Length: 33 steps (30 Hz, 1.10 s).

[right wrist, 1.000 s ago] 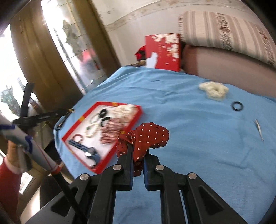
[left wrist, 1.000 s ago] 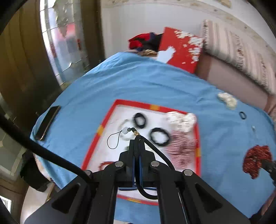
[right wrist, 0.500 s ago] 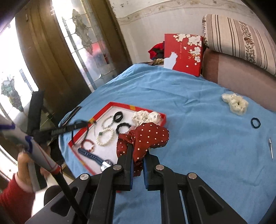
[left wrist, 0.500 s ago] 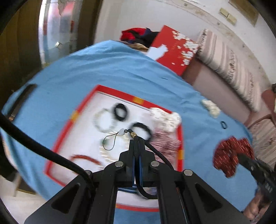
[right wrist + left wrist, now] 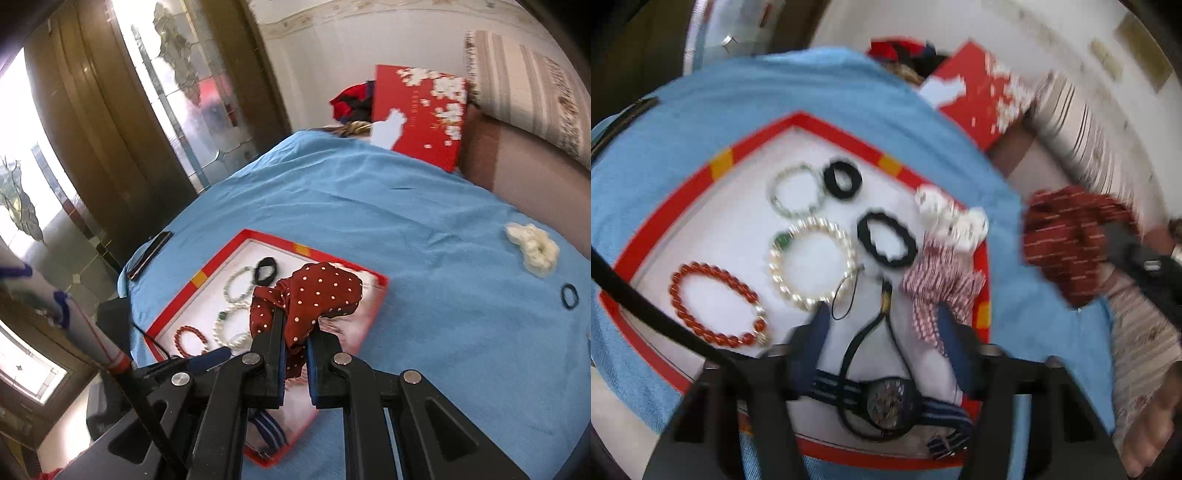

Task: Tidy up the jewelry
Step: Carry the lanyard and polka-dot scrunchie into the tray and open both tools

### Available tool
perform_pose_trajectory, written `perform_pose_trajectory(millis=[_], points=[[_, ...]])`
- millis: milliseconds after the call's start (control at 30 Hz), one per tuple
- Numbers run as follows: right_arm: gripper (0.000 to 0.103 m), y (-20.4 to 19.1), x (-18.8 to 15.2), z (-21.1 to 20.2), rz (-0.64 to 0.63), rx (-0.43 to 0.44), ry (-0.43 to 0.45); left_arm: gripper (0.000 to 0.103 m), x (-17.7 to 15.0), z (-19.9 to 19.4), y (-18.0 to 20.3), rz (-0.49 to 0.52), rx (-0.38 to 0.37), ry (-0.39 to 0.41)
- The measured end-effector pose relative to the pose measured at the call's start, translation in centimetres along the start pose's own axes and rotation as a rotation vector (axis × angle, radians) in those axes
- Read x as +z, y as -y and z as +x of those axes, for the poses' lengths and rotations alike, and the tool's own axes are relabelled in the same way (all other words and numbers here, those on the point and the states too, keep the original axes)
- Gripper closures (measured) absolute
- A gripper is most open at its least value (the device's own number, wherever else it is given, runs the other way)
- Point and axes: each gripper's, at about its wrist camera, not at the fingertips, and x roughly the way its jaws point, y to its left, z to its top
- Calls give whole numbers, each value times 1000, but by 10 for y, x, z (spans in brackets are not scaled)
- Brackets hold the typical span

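A red-rimmed white tray [image 5: 757, 136] lies on the blue cloth, holding bead bracelets, black hair ties, scrunchies and a striped-strap watch [image 5: 890, 402]. My left gripper [image 5: 882, 323] hovers low over the tray with its jaws opening. Between them, a black cord necklace [image 5: 862, 336] with a small pendant lies loose on the tray, touching neither pad. My right gripper [image 5: 295, 334] is shut on a red polka-dot scrunchie [image 5: 310, 295] and holds it above the tray's near right part [image 5: 221, 258]. In the left wrist view that scrunchie [image 5: 1067, 240] hangs just right of the tray.
On the cloth to the right lie a white scrunchie [image 5: 533, 251] and a black hair tie [image 5: 569, 295]. A phone [image 5: 149, 254] lies near the cloth's left edge. A red flowered box [image 5: 417, 114] leans at the back beside a sofa. A person's hand [image 5: 1148, 424] is at the lower right.
My left gripper sank toward the tray and opened, letting the cord necklace drop onto it. My right gripper carried the polka-dot scrunchie leftward to over the tray.
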Motion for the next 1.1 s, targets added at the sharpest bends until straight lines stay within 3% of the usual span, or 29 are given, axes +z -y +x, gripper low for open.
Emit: perform_pose_trajectory(millis=[133,233,333,467,600,833,900,1000,1100], points=[[93,-17,11,31,11,59,-38,40,1,-20,-8,6,-63,26],[93,-30,16,56,28,124,-77,40,5,-45,-19,0,-79,99],[93,-48,17,86,33,173,-129,40,13,-72,-40,-43,-17,213],[93,-68,15,124,43,225,-188,40,24,-93,-82,-201,103,328],[92,-91,8,156,18,244,-244,40,28,-94,-113,-334,121,347],[90,-105,3,183,-56,155,-261,40,28,-91,-123,-359,158,337],[70,-109,4,181,-97,124,-254,39,30,-88,-120,-352,173,335],[57,-110,7,164,-126,128,-217,37,31,-86,-116,-337,199,334],[52,-102,9,140,-119,131,-169,37,30,-83,-115,-333,215,324]])
